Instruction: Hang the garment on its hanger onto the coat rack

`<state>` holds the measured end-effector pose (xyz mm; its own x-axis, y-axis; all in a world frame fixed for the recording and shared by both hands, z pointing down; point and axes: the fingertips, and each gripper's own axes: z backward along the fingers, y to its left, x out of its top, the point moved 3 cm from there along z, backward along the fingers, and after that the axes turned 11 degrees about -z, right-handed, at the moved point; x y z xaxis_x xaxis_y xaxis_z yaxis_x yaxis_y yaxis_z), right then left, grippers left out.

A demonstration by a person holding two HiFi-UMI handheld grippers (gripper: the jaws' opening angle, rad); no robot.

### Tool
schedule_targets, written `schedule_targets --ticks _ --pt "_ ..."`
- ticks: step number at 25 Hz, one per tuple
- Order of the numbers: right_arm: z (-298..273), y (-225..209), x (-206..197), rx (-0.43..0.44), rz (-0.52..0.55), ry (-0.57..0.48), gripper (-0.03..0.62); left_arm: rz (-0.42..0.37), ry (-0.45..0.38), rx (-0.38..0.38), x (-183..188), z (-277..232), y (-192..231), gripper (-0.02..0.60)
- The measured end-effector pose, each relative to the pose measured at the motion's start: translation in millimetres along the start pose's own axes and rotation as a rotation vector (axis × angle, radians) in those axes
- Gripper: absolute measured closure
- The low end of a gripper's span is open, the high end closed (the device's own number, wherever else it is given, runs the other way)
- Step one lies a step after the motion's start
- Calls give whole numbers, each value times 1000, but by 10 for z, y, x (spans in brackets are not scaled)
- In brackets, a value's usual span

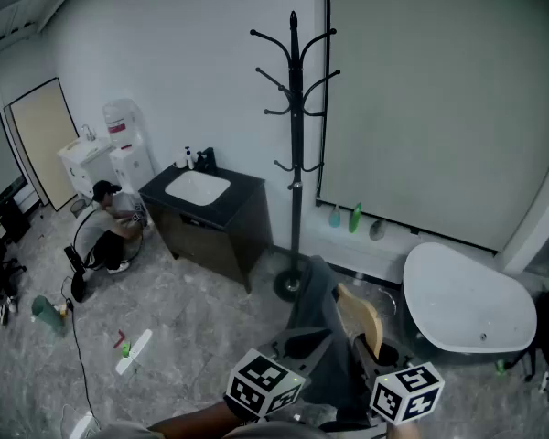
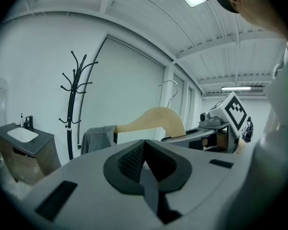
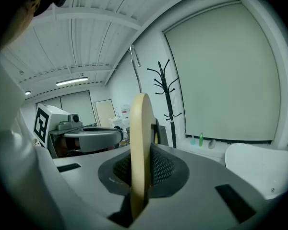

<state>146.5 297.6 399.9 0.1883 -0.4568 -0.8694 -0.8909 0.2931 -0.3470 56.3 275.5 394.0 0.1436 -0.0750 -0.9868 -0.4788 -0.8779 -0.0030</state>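
The black coat rack (image 1: 296, 135) stands against the white wall, its hooks bare. It also shows as the coat rack (image 2: 74, 95) at the left and the coat rack (image 3: 167, 95) ahead. Below it I hold a wooden hanger (image 1: 361, 318) with a grey garment (image 1: 313, 323) draped on it. My right gripper (image 3: 140, 169) is shut on the hanger (image 3: 140, 138), seen edge-on. My left gripper (image 2: 144, 159) is shut, with a strip of grey fabric pinched between its jaws. The hanger (image 2: 158, 121) carries the garment (image 2: 97, 138) at its far end, metal hook (image 2: 172, 87) up.
A black vanity with a white sink (image 1: 201, 190) stands left of the rack. A white bathtub (image 1: 467, 305) lies at the right. A person (image 1: 110, 227) crouches by a water dispenser (image 1: 119, 144). Bottles (image 1: 355, 218) sit on the ledge under the blind.
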Motion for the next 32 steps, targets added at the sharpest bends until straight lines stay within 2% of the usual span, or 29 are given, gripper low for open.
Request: schedule_targets --ticks 21,32 --pt "-16 -119 70 41 26 5 559 7 10 63 -39 -51 -53 577" --pt "-184 -357 387 53 54 -20 557 22 6 111 -17 -230 80 576"
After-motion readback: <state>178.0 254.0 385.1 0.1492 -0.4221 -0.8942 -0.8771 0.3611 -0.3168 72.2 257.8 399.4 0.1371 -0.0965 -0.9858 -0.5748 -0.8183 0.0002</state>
